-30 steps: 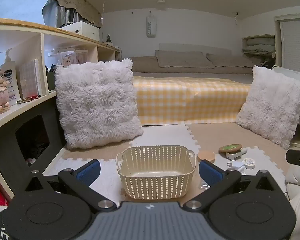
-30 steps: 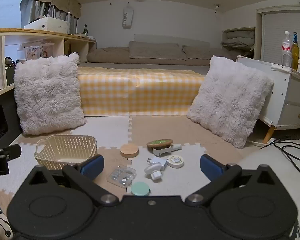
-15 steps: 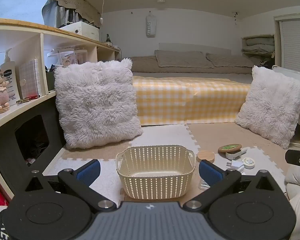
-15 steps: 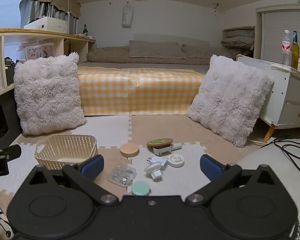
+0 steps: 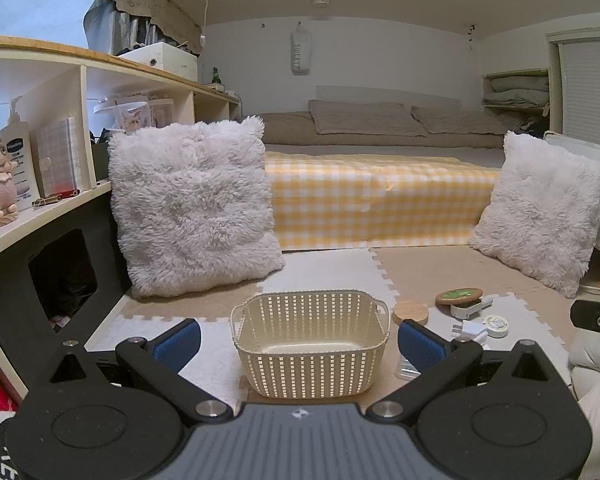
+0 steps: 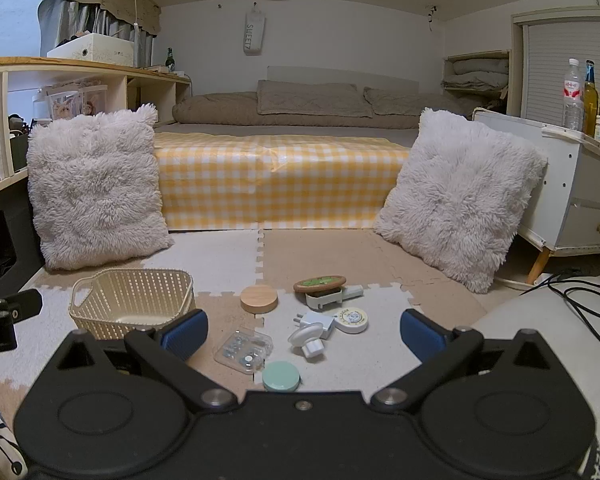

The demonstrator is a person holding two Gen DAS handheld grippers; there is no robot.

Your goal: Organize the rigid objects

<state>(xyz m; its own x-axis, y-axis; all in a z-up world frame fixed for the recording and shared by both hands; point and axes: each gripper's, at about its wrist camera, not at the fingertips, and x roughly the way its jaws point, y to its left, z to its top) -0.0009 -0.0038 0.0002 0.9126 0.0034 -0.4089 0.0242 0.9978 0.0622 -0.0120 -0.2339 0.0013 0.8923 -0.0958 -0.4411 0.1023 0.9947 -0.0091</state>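
- The left gripper (image 5: 299, 340) hangs low over the foam floor mat (image 5: 324, 268), its jaws spread wide with nothing between the blue pads (image 5: 177, 343).
- The cream slotted basket (image 5: 311, 343) stands upright on the mat straight ahead at 12 o'clock in the left wrist view. It sits in the gap between the two pads and touches neither; only its bare bottom shows inside.
- The right gripper (image 6: 303, 332) is likewise wide open and holds nothing, its pads (image 6: 422, 335) well apart.
- In the right wrist view the loose pieces lie on the mat between the pads, none of them touched by a finger:
- a mint-green round lid (image 6: 281, 376), nearest, at 6 o'clock of the cluster, partly hidden by the gripper body;
- a clear plastic case (image 6: 243, 350) of small parts, at 8 o'clock, near the left pad;
- a white plug adapter (image 6: 313, 329) in the middle, lying on its side;
- a round white tin (image 6: 350, 317) with a printed top just beside the adapter, at 3 o'clock;
- a wooden disc (image 6: 259, 298) at 11 o'clock;
- an oval wooden piece with a green top (image 6: 319, 282), resting on a white rectangular item (image 6: 329, 295), at 12 o'clock.
- From the right gripper the basket (image 6: 132, 306) stands at 10 o'clock, beyond its left pad, apart from the cluster.
- Two shaggy white cushions (image 6: 96, 188) lean at the far side of the mat, either side of a yellow checked bed front (image 6: 276, 184).
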